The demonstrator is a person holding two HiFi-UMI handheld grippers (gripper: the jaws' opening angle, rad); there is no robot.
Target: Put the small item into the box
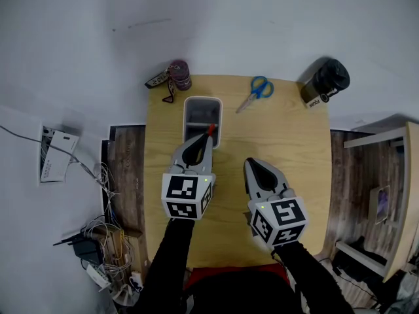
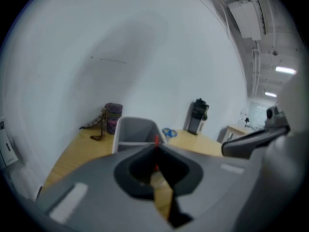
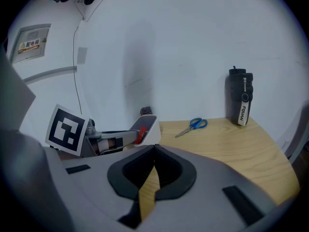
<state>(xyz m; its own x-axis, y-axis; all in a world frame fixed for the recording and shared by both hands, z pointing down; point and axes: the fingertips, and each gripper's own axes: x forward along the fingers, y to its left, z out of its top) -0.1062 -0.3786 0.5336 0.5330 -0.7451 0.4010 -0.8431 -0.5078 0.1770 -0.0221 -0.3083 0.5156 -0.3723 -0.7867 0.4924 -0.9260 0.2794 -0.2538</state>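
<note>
A small red item (image 1: 211,129) sticks up from the tips of my left gripper (image 1: 209,136), which is shut on it. It hangs just over the near end of the open white box (image 1: 196,103) on the wooden table. In the left gripper view the red item (image 2: 156,140) stands at the jaw tips with the box (image 2: 134,129) right behind it. My right gripper (image 1: 251,165) is shut and holds nothing, over the table to the right of the box. The right gripper view shows the red item (image 3: 140,135) at the box's (image 3: 151,129) rim.
Blue-handled scissors (image 1: 256,90) lie at the far side of the table (image 1: 288,142). A black bottle (image 1: 325,80) stands at the far right corner. A purple roll with a lanyard (image 1: 175,76) sits far left, behind the box. Cables lie on the floor at left.
</note>
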